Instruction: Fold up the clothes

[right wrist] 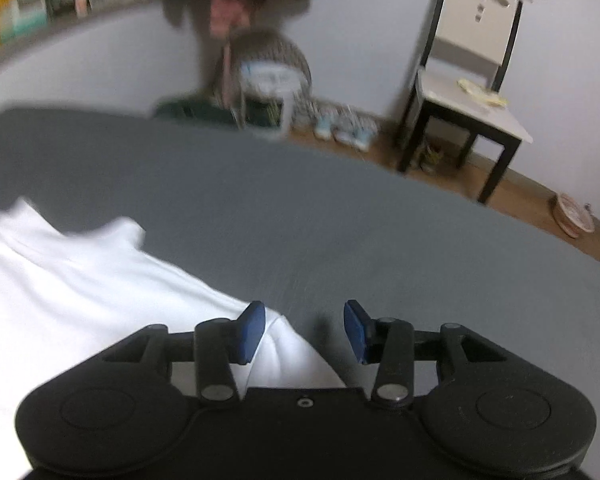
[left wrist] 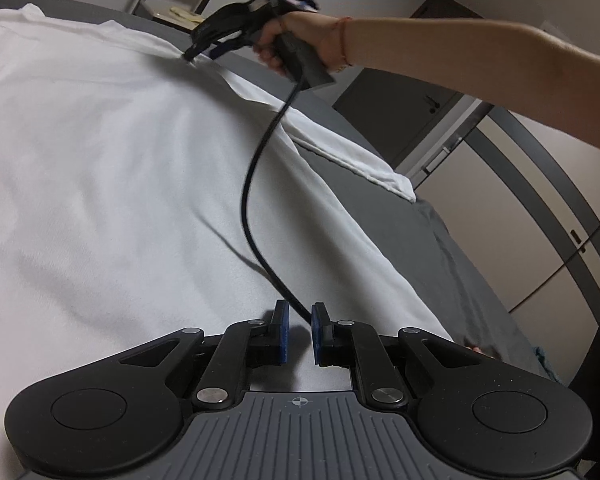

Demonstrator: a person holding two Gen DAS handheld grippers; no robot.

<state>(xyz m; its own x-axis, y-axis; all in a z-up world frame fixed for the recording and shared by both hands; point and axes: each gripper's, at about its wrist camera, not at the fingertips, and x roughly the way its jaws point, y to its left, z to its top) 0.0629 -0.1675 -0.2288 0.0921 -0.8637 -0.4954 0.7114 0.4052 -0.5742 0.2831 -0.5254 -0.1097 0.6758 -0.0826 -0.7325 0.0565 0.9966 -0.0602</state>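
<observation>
A white garment (left wrist: 112, 168) lies spread flat on a grey bed sheet (left wrist: 452, 248). My left gripper (left wrist: 300, 330) hovers over the garment's near part, its blue pads a small gap apart with nothing between them. My right gripper (left wrist: 194, 53) shows in the left wrist view at the garment's far edge, fingertips touching the cloth. In the right wrist view the right gripper (right wrist: 305, 330) is open over the garment's corner (right wrist: 284, 348), with the white cloth (right wrist: 72, 280) to the left and the bare grey sheet (right wrist: 340, 220) ahead.
A black cable (left wrist: 256, 200) hangs from the right gripper's handle across the garment. A white chair (right wrist: 472, 80) stands on the wooden floor beyond the bed. A basket and shoes (right wrist: 340, 124) sit by the far wall. Cupboard doors (left wrist: 540, 240) are at the right.
</observation>
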